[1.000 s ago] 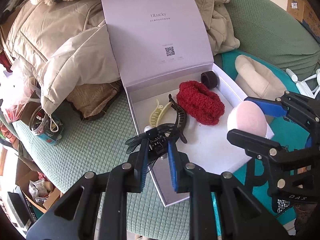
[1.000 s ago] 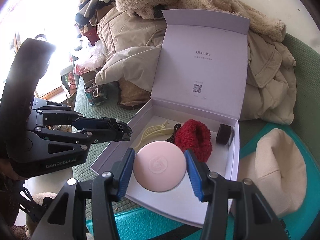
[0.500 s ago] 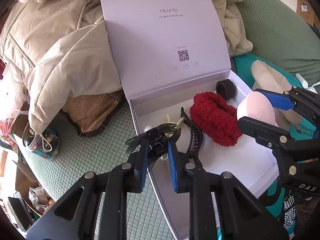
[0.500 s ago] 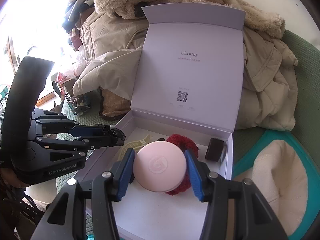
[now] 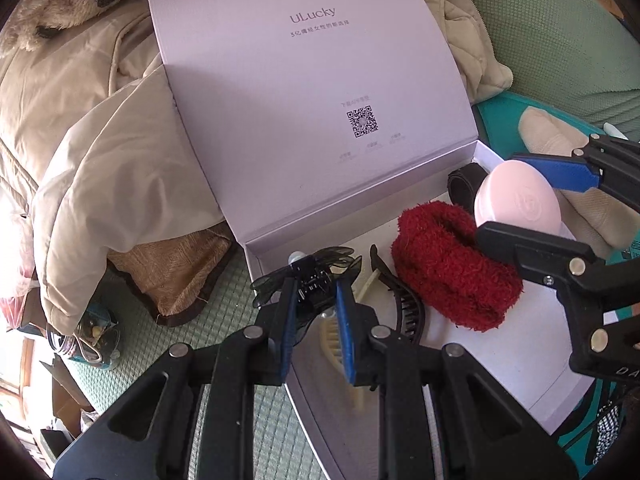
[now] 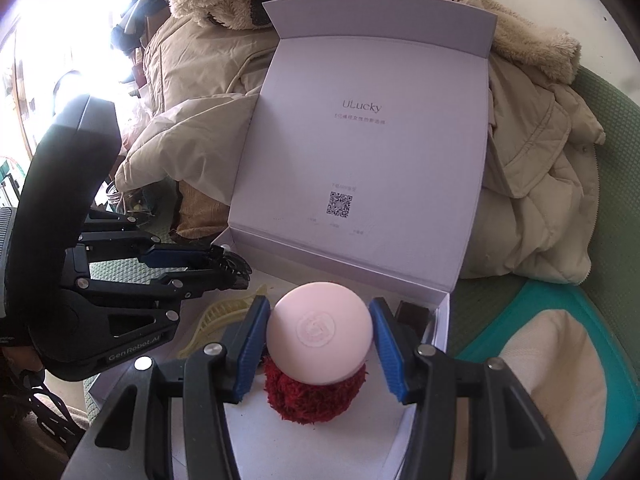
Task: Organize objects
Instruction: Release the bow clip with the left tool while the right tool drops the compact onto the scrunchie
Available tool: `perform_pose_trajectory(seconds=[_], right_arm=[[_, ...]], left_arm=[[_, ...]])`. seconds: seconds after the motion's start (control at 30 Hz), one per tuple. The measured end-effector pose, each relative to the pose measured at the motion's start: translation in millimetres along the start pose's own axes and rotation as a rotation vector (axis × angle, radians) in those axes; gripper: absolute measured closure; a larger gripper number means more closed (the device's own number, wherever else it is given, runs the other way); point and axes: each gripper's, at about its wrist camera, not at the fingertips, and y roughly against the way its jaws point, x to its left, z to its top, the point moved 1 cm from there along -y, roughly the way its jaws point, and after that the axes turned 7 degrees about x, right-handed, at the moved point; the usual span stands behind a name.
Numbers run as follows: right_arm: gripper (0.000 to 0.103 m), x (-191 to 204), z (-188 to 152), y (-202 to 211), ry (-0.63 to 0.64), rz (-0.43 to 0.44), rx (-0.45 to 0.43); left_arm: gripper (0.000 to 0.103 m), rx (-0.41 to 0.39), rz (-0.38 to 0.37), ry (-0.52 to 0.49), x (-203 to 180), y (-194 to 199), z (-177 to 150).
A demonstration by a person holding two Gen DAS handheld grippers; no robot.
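A white gift box (image 5: 500, 348) lies open on the sofa, its lid (image 6: 360, 152) standing up behind. Inside are a red fuzzy scrunchie (image 5: 452, 268), a black claw clip (image 5: 406, 304), a cream hair clip (image 5: 332, 332) and a dark brown band (image 5: 464, 186). My left gripper (image 5: 316, 288) is shut on a smoky dark claw clip (image 5: 316, 268) over the box's left corner. My right gripper (image 6: 318, 320) is shut on a round pink compact (image 6: 320, 332), just above the scrunchie (image 6: 316, 396). The left gripper (image 6: 224, 264) shows in the right wrist view too.
Beige padded coats (image 5: 100, 152) are piled left of and behind the box on a green sofa (image 5: 560, 40). A cream hat (image 6: 556, 376) lies on a teal mat (image 6: 560, 304) to the right. A small tin (image 5: 92, 340) stands at the left sofa edge.
Both grippers have moved forward over the box. The pink compact went from the front of the box to above the red scrunchie. The dark clip came in over the left corner.
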Motion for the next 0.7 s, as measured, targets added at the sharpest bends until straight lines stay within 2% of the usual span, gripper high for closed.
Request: perform_pose_trajectory(seconds=[0.1, 0.27, 0.37, 0.53, 0.7], right_arm=[[0.051, -1.7, -0.2, -6.6, 0.007, 0.005, 0.012], [0.051, -1.9, 1.5, -15.7, 0.023, 0.012, 0.034], [0.051, -3.3, 3.6, -21.3, 0.022, 0.012, 0.048], [0.051, -5.8, 4.2, -30.4, 0.015, 0.009, 0.074], [0.051, -7.9, 4.0, -39.0, 0.010, 0.008, 0.105]], left_arm=[[0.085, -0.003, 0.018, -0.019, -3.6, -7.4, 4.3], [0.085, 0.002, 0.000, -0.021, -3.2, -18.7, 9.8], [0.085, 0.004, -0.036, -0.034, -5.5, -25.6, 13.5], [0.085, 0.020, -0.042, -0.052, -11.4, -40.5, 17.4], [0.084, 0.001, -0.020, -0.079, -17.6, -46.2, 20.0]])
